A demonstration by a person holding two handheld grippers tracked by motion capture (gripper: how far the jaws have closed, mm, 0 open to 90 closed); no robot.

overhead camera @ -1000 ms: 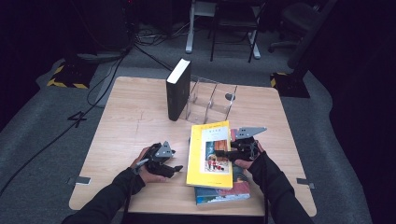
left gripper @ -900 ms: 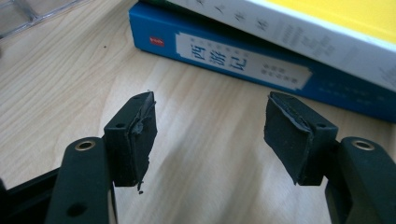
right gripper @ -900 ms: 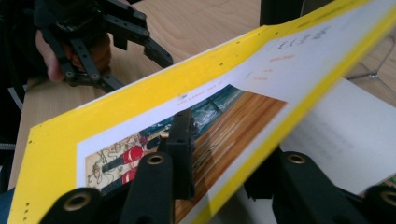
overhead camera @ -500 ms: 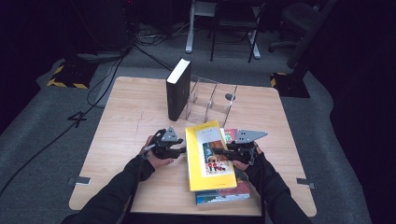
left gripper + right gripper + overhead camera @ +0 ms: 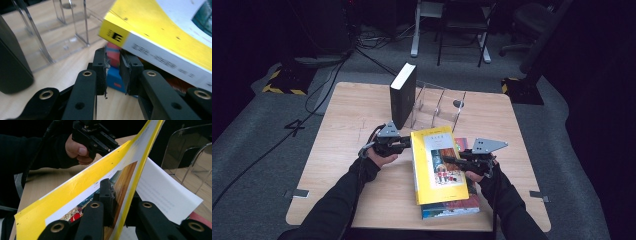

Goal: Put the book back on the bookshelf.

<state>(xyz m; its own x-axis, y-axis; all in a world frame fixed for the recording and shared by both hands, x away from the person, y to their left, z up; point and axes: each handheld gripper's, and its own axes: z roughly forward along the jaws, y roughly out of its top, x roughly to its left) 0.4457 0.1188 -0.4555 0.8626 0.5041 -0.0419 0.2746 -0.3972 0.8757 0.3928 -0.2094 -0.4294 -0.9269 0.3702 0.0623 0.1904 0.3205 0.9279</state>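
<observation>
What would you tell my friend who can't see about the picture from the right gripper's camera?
The right gripper pinches the front cover of a yellow book between its two black jaws, lifting the cover off the white pages. Behind the book, a hand holds the other gripper over the wooden table.

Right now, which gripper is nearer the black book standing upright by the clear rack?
Left. The left gripper sits just in front of the black book, at the yellow book's spine corner. The right gripper clamps the yellow cover, farther away.
</observation>
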